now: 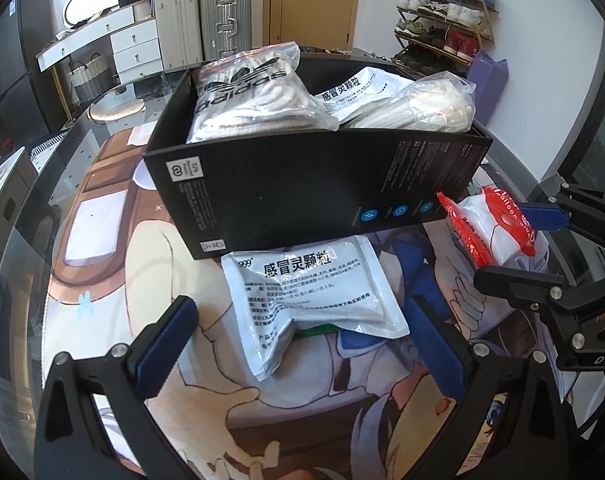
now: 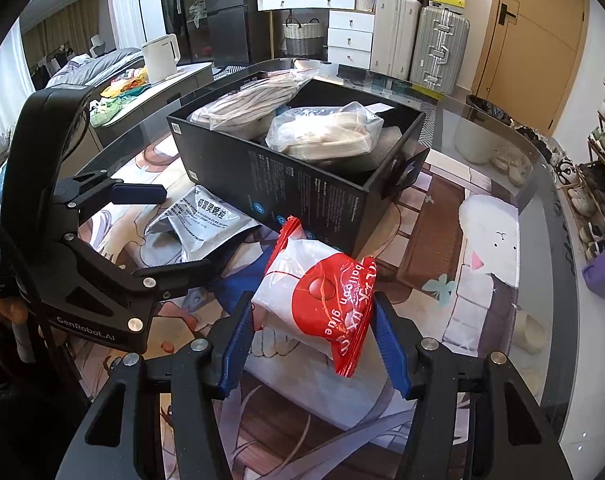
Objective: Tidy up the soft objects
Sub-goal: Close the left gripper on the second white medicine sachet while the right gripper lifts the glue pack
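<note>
A black box (image 1: 302,184) (image 2: 302,176) stands on the table and holds an adidas bag (image 1: 246,92), a second clear bag of pale cloth (image 1: 418,108) (image 2: 326,132) and a white pouch (image 1: 358,88). In front of the box lies a silver medicine pouch (image 1: 314,296) (image 2: 206,220). My left gripper (image 1: 302,340) (image 2: 174,232) is open, its blue pads on either side of the pouch and not touching it. My right gripper (image 2: 312,344) (image 1: 522,246) is shut on a red and white packet (image 2: 318,300) (image 1: 494,228), held just right of the box's near corner.
The round glass table (image 2: 542,208) carries a cartoon mat (image 1: 102,240). Behind it stand suitcases (image 1: 206,20), white drawers (image 1: 134,44) and a shoe rack (image 1: 442,20). A white kettle (image 2: 160,58) sits on a side counter, and a purple bag (image 2: 602,272) lies at the right rim.
</note>
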`<state>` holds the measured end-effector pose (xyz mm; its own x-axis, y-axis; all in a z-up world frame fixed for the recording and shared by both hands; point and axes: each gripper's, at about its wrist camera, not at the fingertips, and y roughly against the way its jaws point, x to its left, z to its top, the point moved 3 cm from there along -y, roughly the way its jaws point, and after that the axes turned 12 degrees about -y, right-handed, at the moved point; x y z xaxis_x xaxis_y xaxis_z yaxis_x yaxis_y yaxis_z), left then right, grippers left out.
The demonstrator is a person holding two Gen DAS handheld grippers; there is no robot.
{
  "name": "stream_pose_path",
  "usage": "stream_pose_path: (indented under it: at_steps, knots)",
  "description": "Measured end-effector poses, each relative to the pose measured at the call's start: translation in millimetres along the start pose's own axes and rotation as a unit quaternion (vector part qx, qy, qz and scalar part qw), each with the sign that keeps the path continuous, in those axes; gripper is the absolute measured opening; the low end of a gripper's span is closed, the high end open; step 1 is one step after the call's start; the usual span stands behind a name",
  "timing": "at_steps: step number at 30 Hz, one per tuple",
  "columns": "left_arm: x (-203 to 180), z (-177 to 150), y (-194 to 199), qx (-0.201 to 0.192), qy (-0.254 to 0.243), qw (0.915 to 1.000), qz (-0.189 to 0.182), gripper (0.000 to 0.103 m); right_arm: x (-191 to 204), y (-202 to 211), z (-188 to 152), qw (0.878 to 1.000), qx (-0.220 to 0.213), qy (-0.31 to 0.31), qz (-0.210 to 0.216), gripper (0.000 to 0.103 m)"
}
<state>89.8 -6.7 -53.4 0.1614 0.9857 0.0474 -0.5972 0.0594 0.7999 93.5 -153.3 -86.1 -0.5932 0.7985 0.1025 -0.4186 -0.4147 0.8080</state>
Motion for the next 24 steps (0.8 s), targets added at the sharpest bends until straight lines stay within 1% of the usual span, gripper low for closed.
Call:
stream_pose_path:
  at_steps: [6,10,12,14,17,24]
  knots:
    - [-1,0,-1,0.003,-0.004,1.0000,0.002,0.103,3,0,-1,1.000,0.000,0.003,0.001,0.058]
    - [-4,0,0,0.002,-0.014,0.9999,-0.006,0.101,3,0,-1,1.000,-0.001,0.004,0.002,0.058]
    - [-6,0,2,-0.002,-0.021,0.9998,-0.005,0.094,4,1,-1,1.000,-0.001,0.005,0.003,0.058]
    - [-8,1,4,-0.006,-0.028,0.9996,0.000,0.084,4,1,-2,1.000,-0.002,0.006,0.003,0.058]
    - [-11,1,6,-0.011,-0.036,0.9993,-0.001,0.075,5,3,-2,1.000,-0.003,0.008,0.003,0.058]
    - [-12,0,14,-0.017,-0.045,0.9987,-0.013,0.065,5,9,-2,1.000,-0.009,0.007,0.005,0.058]
